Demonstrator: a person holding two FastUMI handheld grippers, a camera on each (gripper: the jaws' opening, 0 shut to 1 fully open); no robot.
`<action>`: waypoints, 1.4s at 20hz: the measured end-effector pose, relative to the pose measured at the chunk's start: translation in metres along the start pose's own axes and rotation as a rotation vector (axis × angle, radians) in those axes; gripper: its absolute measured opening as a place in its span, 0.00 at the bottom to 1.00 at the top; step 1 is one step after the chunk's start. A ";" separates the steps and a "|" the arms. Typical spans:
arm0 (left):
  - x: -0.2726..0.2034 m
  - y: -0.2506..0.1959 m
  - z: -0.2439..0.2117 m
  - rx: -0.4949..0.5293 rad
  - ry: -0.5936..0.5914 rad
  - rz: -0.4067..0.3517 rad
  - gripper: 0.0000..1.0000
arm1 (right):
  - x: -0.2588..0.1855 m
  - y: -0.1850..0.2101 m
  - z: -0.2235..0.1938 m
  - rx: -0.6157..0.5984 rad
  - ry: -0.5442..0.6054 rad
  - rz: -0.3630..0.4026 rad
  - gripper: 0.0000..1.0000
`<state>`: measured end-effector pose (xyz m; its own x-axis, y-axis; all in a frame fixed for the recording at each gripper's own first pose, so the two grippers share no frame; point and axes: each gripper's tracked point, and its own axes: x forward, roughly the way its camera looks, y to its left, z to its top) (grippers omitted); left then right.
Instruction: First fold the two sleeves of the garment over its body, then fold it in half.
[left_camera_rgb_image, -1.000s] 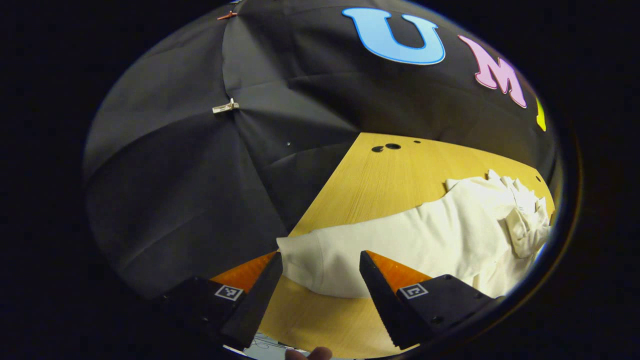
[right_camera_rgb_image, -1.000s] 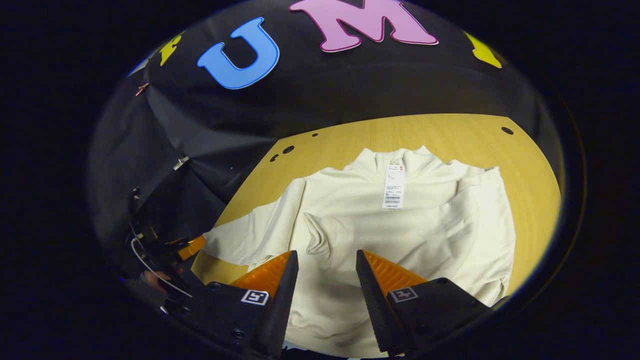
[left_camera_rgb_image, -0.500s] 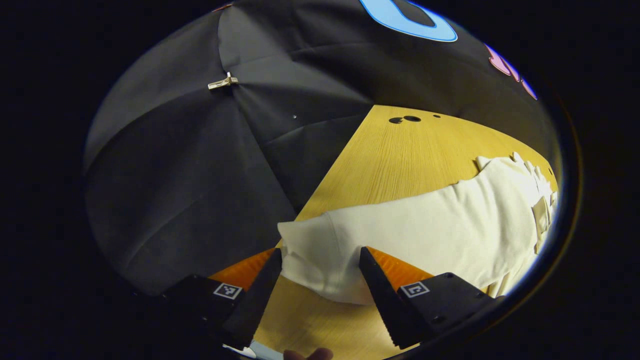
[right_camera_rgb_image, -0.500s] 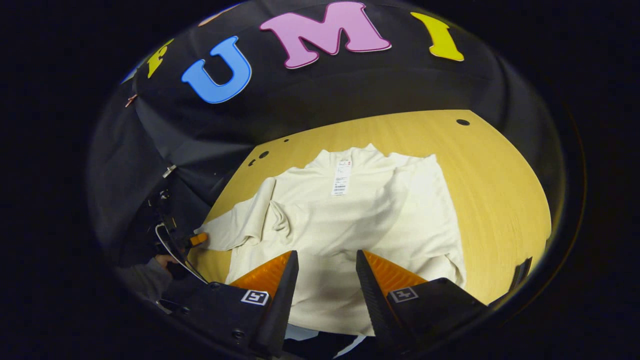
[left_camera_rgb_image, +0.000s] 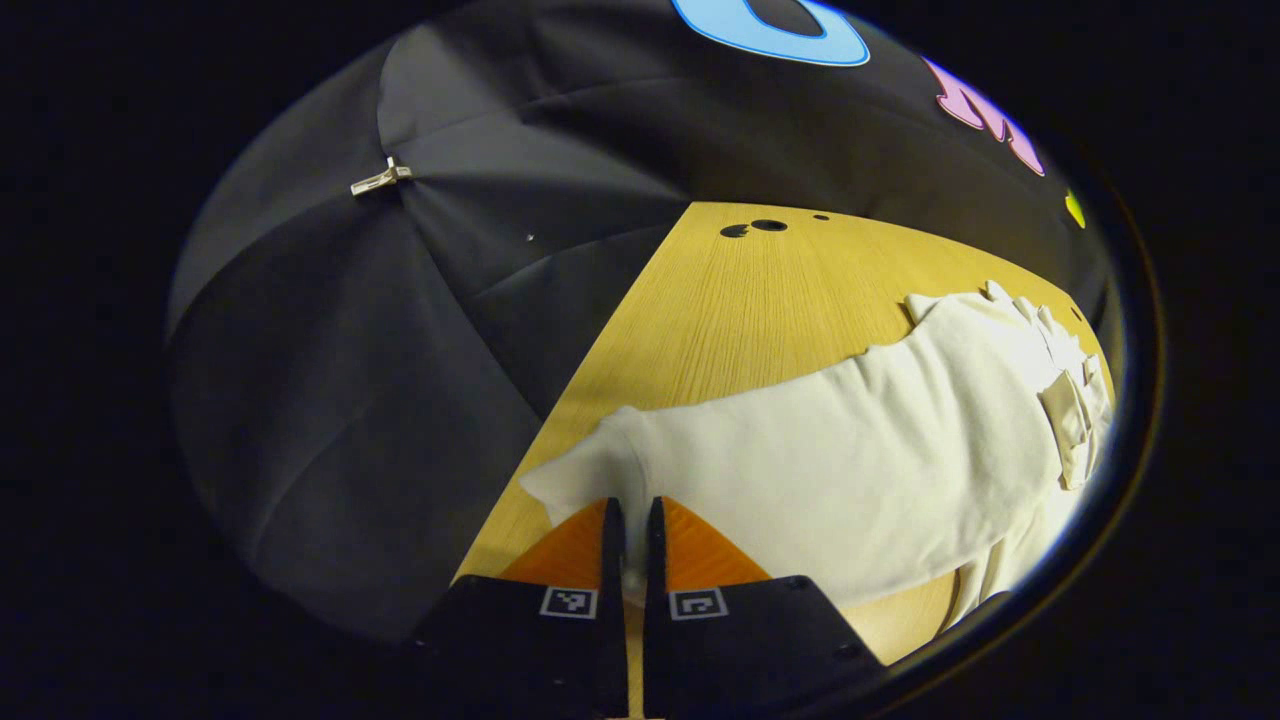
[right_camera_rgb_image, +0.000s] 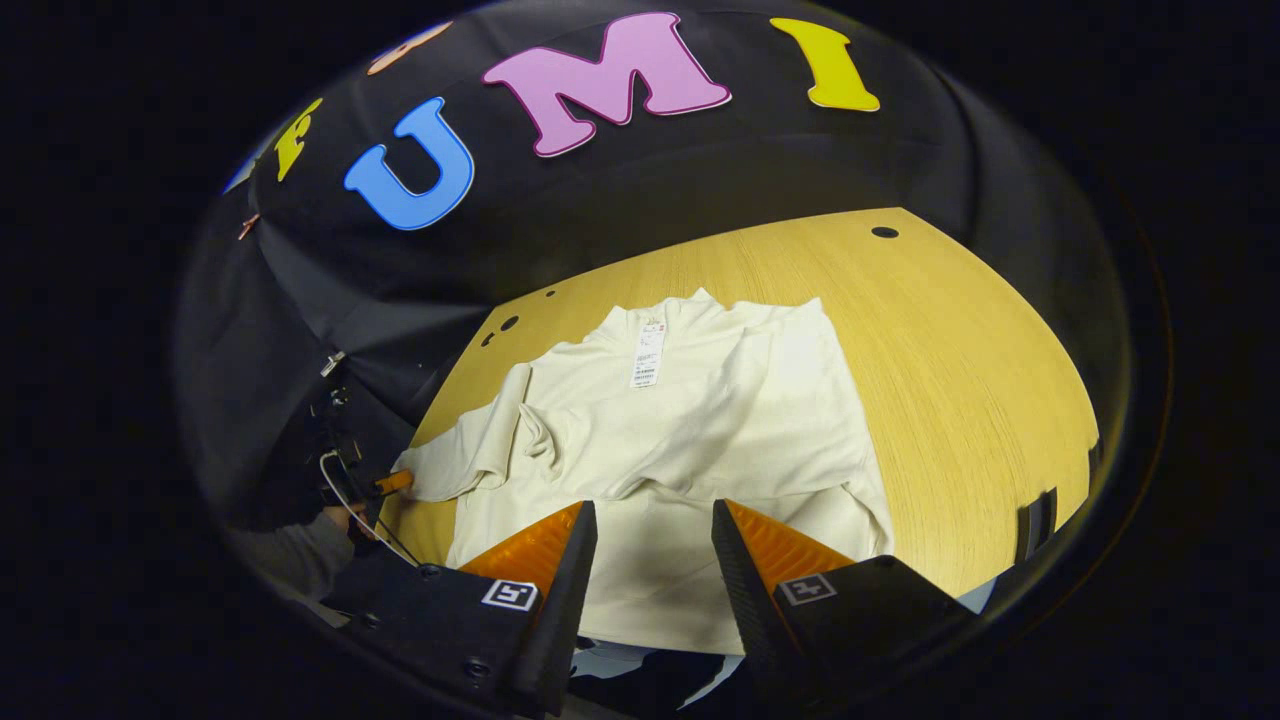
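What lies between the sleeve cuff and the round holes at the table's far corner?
Bare yellow wooden table, seen in the left gripper view, separates the cream garment's sleeve cuff from the round holes.

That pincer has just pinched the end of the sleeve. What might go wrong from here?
The left gripper holds only the tip of the sleeve, so the cloth may slip out when lifted. The bunched fabric near the shoulder could fold in as a lump. The right gripper is open above the hem, so the garment may drag across the table.

I can't read anything from here: the white tag (right_camera_rgb_image: 647, 355) on the garment (right_camera_rgb_image: 690, 440) is too small (just blurred print).
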<state>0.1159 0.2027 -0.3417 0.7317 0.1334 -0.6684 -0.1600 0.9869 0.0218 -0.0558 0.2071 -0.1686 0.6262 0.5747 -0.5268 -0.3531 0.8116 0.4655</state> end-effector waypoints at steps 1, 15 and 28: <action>-0.002 -0.002 0.001 0.002 0.001 0.000 0.09 | -0.003 -0.003 0.000 0.005 0.000 0.000 0.72; -0.120 -0.138 0.103 0.002 -0.245 -0.194 0.07 | -0.024 -0.060 0.006 0.074 -0.021 -0.014 0.72; -0.199 -0.378 0.106 0.159 -0.279 -0.532 0.07 | -0.041 -0.112 -0.003 0.144 -0.013 -0.031 0.71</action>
<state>0.1014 -0.1876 -0.1384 0.8330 -0.3829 -0.3994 0.3593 0.9233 -0.1358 -0.0438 0.0930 -0.2017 0.6442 0.5479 -0.5338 -0.2309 0.8045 0.5472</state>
